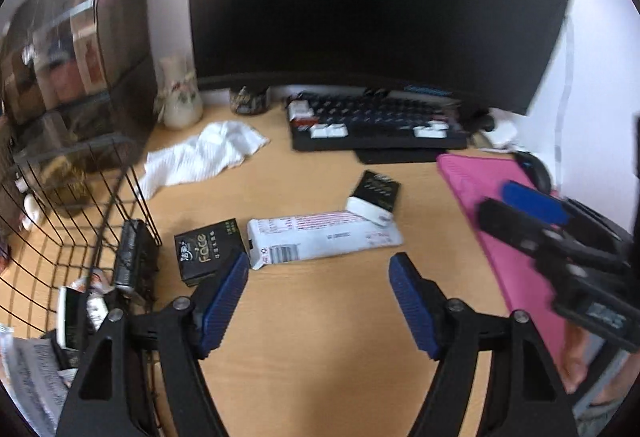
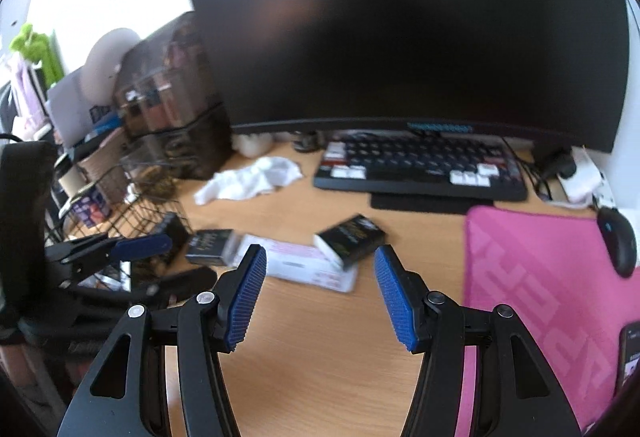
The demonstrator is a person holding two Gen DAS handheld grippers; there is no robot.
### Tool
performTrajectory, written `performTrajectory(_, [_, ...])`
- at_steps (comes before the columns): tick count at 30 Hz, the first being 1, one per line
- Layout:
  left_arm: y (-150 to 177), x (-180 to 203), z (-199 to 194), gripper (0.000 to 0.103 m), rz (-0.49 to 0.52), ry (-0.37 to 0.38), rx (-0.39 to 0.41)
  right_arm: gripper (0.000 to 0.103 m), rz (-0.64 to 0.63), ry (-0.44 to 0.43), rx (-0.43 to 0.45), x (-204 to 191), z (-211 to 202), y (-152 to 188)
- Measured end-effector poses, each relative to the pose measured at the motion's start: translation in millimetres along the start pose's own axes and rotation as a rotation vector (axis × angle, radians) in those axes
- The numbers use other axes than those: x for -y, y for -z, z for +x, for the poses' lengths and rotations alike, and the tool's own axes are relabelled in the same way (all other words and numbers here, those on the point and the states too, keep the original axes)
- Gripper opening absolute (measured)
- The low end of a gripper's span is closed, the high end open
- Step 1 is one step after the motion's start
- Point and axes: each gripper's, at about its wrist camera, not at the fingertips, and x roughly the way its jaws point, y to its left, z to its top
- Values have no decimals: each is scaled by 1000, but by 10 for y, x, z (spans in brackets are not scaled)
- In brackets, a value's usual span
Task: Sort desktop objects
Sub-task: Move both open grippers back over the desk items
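My left gripper (image 1: 320,265) stands open above the wooden desk, nothing between its blue pads. Just beyond it lie a black "Face" box (image 1: 208,251), a long white packet (image 1: 324,239) and a black-and-white box (image 1: 374,197) resting on the packet's far end. My right gripper (image 2: 320,257) is open too and holds nothing. It hovers near the same white packet (image 2: 304,261) and black-and-white box (image 2: 352,237). The other black box (image 2: 210,247) sits left of them. The right gripper (image 1: 524,213) shows at the right of the left wrist view, over the pink mat.
A black wire basket (image 1: 80,221) holding several items stands at the left, dark storage drawers (image 1: 80,49) behind it. A crumpled white cloth (image 1: 204,157), keyboard (image 1: 376,121), big monitor (image 1: 360,5), pink mat (image 2: 540,285) and black mouse (image 2: 618,241) share the desk.
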Motion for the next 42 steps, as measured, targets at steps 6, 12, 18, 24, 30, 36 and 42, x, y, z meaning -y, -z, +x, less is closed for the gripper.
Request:
performTrajectory(6, [-37, -176, 338, 76, -52, -44, -40, 56, 9, -17, -26, 167, 167, 35])
performTrajectory(12, [-29, -310, 574, 76, -83, -63, -76, 56, 15, -45, -41, 182, 330, 45])
performTrajectory(18, [-37, -398, 686, 77, -114, -70, -80, 56, 3, -63, -50, 144, 374, 61])
performTrajectory(24, [-29, -385, 671, 77, -111, -42, -95, 56, 24, -71, -47, 169, 345, 63])
performTrajectory(30, [20, -299, 630, 77, -100, 16, -105, 56, 23, -67, -35, 148, 244, 81])
performTrajectory(36, [171, -1, 573, 77, -29, 72, -134, 56, 29, -62, -29, 151, 174, 101])
performTrajectory(42, [326, 289, 316, 77, 76, 164, -127, 56, 34, -39, -63, 220, 237, 175])
